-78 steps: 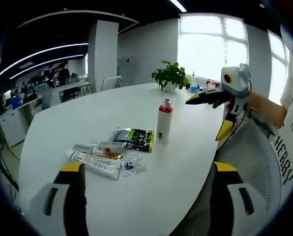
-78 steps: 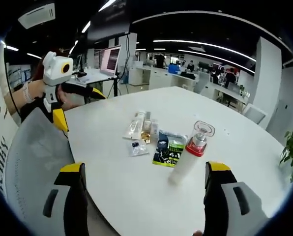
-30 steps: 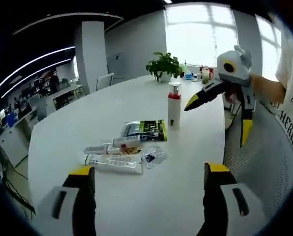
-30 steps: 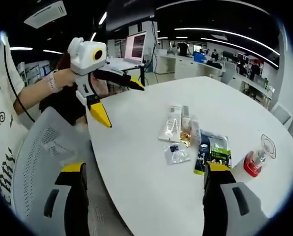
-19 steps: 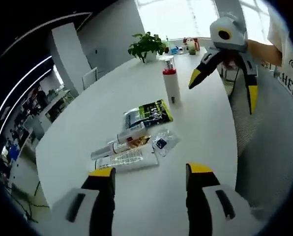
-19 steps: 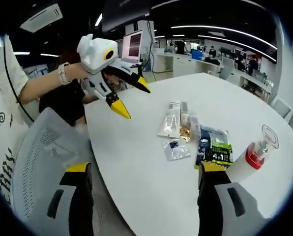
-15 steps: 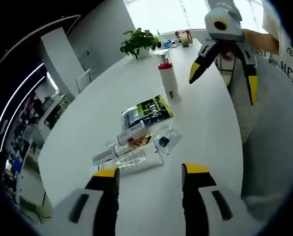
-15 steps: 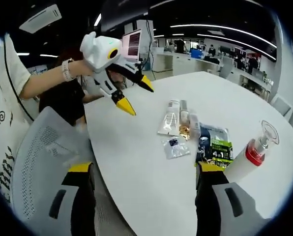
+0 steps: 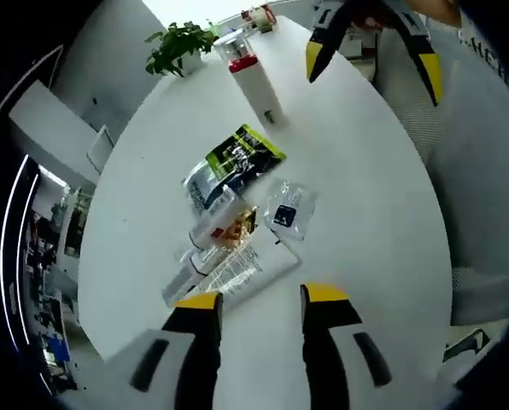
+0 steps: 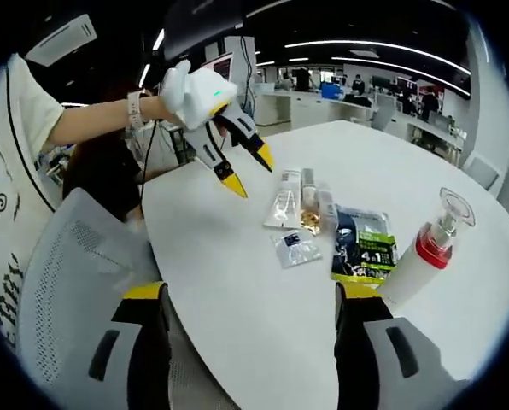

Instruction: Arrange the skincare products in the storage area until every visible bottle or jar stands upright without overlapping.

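Note:
A white pump bottle with a red collar and clear cap stands upright on the white table. A green-and-black packet lies flat beside it. A large white tube, smaller tubes and a clear sachet also lie flat in a cluster. My left gripper hovers open just above the large tube, holding nothing. My right gripper is open and empty near the table edge.
A grey mesh chair stands at the table's near edge. A potted plant sits at the far end of the table. A person's arm holds the left gripper. Desks and monitors fill the room behind.
My left gripper has swung forward and tipped down over the lying tubes, and its jaws have narrowed. The right gripper has hardly moved. The products have not shifted.

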